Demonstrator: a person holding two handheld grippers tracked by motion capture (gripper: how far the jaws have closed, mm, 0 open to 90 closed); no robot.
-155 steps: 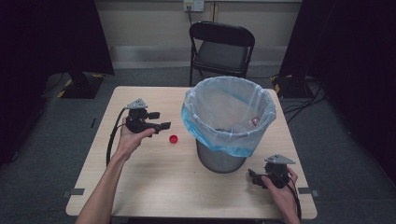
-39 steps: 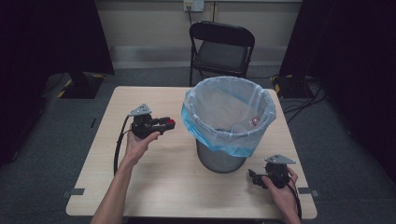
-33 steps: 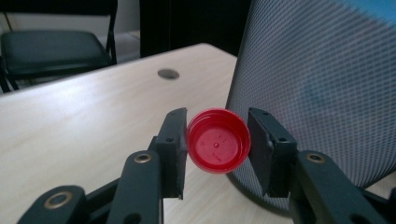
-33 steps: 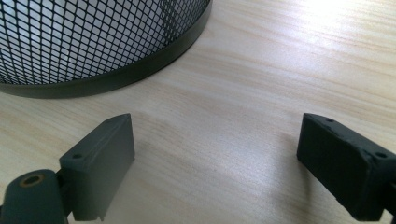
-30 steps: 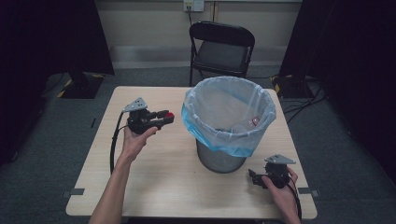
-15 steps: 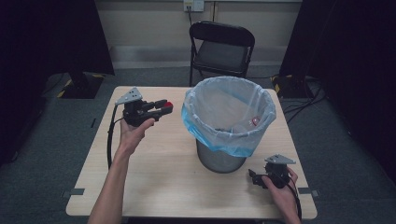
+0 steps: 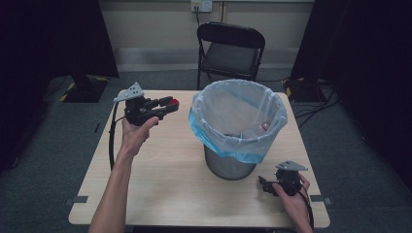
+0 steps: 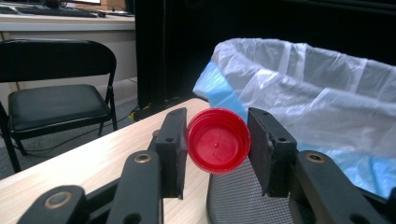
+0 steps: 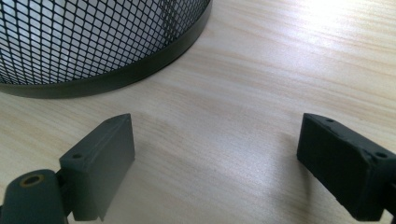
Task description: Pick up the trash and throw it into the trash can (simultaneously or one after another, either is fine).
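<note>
Wooden table, left tool gripping red cap beside bin rim, right tool spread open near edge

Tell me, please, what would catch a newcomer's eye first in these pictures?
Probably the red bottle cap, clamped in the left gripper and held up beside the mesh bin at mid-table with its pale blue liner. The right gripper rests open near the table's front right corner.
</note>
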